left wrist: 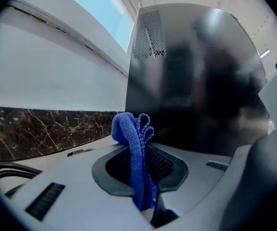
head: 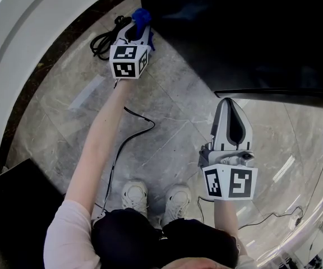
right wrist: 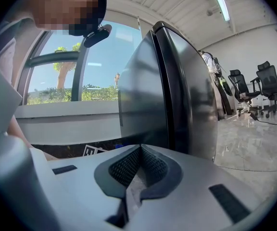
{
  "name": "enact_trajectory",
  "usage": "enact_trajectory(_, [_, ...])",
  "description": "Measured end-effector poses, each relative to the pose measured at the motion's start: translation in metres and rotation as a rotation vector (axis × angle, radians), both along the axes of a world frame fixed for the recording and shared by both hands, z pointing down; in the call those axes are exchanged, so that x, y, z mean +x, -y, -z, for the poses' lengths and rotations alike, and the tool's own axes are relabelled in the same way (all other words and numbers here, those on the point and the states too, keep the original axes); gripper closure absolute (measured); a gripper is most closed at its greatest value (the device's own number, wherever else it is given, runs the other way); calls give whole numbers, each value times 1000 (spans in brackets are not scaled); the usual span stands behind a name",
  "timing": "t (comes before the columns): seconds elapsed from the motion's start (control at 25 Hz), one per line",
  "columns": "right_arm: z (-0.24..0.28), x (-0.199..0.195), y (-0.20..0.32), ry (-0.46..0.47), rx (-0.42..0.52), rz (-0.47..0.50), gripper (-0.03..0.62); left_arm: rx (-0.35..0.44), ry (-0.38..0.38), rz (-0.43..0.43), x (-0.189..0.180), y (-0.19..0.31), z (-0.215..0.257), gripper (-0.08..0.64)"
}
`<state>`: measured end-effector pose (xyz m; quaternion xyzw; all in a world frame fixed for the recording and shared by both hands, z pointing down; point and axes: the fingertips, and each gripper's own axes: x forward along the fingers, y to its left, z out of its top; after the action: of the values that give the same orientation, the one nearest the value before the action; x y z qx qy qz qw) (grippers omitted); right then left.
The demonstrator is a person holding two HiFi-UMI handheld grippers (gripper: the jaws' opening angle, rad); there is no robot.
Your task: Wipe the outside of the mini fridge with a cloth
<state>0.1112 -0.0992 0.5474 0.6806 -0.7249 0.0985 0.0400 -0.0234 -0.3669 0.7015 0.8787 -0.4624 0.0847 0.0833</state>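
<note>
The mini fridge [head: 251, 32] is a tall dark box at the upper right of the head view; its glossy side panel [left wrist: 201, 81] fills the left gripper view. My left gripper [head: 139, 24] is held out near the fridge's left side, shut on a folded blue cloth [head: 141, 17]. The cloth [left wrist: 136, 148] sticks up between the jaws, a short way from the panel. My right gripper [head: 229, 102] hangs lower, by the fridge's front edge [right wrist: 177, 90], shut with nothing in it [right wrist: 139, 150].
A coil of black cable [head: 102, 41] lies on the marble floor by the wall, and a thin lead [head: 133, 133] runs towards the person's shoes [head: 156, 198]. A dark marble skirting [left wrist: 42, 131] lines the wall. Office chairs [right wrist: 258, 88] stand far right.
</note>
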Motion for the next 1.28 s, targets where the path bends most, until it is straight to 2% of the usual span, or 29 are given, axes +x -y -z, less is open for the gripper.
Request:
enact_trajectory(0.36, [15,-7,-4,-5,35,16,580,10,-58,-100,33,-47,7,500])
enact_trajectory(0.56, [27,-4,-12,-4,55,10,580,-19,-52,-149,55,-81,5,500])
enact_trajectory(0.72, [40,-5,-18,-3,85,14,580,-18,6,-222,77,-118,8,500])
enact_trajectory(0.92, [62,-6,-31,-5,130,20,580,-48,-4,-309,111,-168,10,500])
enact_trajectory(1.28, [77,42,-61,-25,164,-94,580,-59,6,-406,150,-225,13,500])
